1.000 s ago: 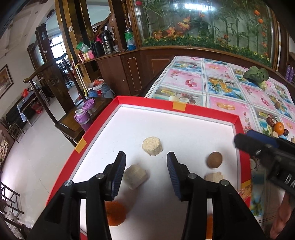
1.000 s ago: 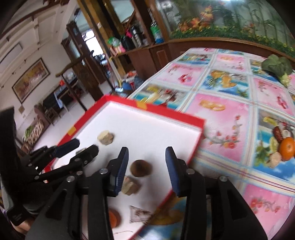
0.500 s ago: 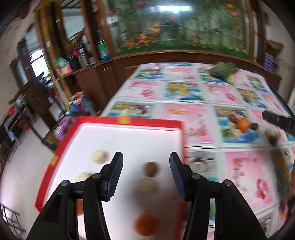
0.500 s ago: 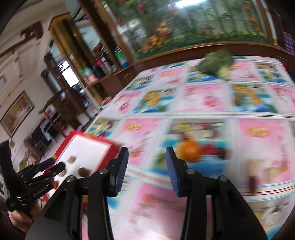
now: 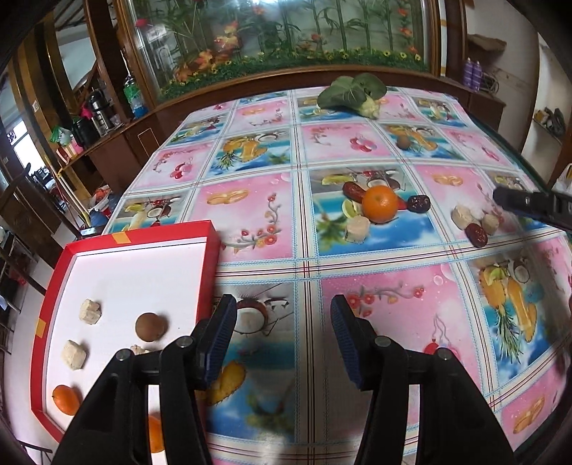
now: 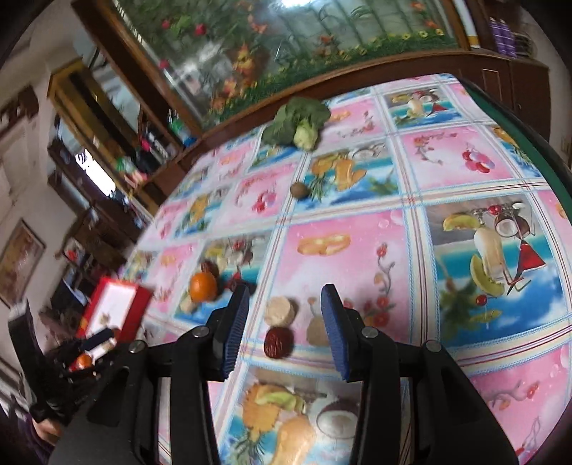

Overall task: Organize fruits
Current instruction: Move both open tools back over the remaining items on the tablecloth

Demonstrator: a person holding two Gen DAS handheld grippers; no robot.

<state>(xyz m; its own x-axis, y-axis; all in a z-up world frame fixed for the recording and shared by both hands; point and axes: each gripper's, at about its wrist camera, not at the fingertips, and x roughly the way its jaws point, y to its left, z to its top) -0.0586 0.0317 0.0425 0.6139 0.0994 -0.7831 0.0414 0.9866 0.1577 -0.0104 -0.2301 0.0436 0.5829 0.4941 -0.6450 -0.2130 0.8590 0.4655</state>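
Observation:
A red-rimmed white tray (image 5: 211,257) lies at the table's left and holds a brown round fruit (image 5: 151,326), beige chunks (image 5: 90,310) and oranges (image 5: 65,399). On the cloth lie an orange (image 5: 379,204), dark red dates (image 5: 476,234), beige pieces (image 5: 357,229) and a small brown fruit (image 5: 404,143). My left gripper (image 5: 282,339) is open and empty over the cloth, right of the tray. My right gripper (image 6: 284,325) is open and empty, just above a beige piece (image 6: 280,310), a date (image 6: 278,342) and another beige piece (image 6: 317,332). Its tip shows in the left wrist view (image 5: 529,202).
A leafy green vegetable (image 5: 352,91) lies at the table's far edge, also in the right wrist view (image 6: 298,121). A wooden cabinet with a glass tank (image 5: 286,32) stands behind. The tablecloth (image 5: 386,297) bears printed fruit pictures. The table's right edge (image 6: 518,121) is near.
Both grippers swung right, away from the tray. The left now hangs over the cloth beside the tray; the right has come down over the loose pieces and date. Both stayed open.

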